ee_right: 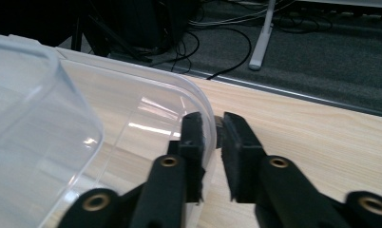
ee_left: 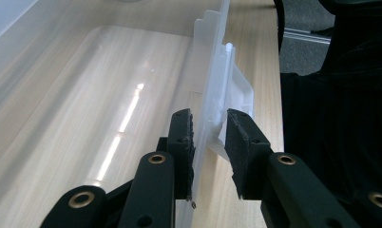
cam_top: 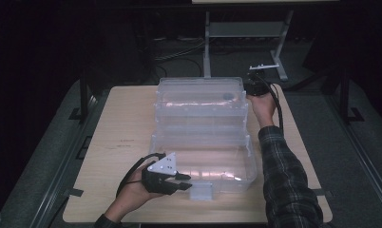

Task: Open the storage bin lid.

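Observation:
A clear plastic storage bin (cam_top: pixel 205 164) sits open in the middle of a pale wooden table (cam_top: pixel 120 128), its clear lid (cam_top: pixel 198 92) lying behind it. At the bin's near left, my left gripper (cam_top: pixel 186 182) is shut on the bin's front wall (ee_left: pixel 205 118), one pad on each side, beside a white latch (ee_left: pixel 236 90). At the far right corner of the lid is my right gripper (cam_top: pixel 252 90). In the right gripper view, my right gripper (ee_right: pixel 213 118) straddles the lid's rim (ee_right: pixel 209 123). A thin gap shows at the right pad, so it is open.
The white latch (cam_top: pixel 201 191) sticks out from the bin's front toward the table's near edge. A metal stand (cam_top: pixel 208 52) and cables (ee_right: pixel 227 42) are on the dark floor beyond the table. A plaid sleeve (cam_top: pixel 286 180) lies along the table's right side.

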Available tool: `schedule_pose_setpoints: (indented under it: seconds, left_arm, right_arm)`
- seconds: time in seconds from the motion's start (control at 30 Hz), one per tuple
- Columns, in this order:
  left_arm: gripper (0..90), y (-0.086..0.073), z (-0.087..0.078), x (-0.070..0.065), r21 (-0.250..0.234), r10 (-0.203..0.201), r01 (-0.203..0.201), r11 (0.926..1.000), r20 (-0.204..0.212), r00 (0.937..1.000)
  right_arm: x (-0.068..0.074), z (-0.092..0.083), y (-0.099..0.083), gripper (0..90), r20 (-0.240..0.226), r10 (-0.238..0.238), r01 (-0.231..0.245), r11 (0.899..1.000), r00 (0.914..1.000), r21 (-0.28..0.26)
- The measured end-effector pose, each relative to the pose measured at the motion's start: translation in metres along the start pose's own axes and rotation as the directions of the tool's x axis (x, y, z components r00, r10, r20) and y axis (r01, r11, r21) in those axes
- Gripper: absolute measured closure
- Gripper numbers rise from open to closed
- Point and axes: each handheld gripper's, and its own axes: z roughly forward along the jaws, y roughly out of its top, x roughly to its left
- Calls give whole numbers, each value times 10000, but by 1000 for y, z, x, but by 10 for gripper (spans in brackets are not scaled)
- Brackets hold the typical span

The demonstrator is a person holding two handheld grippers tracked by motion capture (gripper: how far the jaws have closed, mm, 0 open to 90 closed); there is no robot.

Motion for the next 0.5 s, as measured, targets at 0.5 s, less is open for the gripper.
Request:
schedule_pose_setpoints:
  seconds: [0.5]
  left_arm:
    - [717, 0, 1, 2, -58, -391, 393, 9992, 231, 9990]
  right_arm:
    - [-18, -33, 5, 525, -270, 137, -138, 9999, 9995, -51]
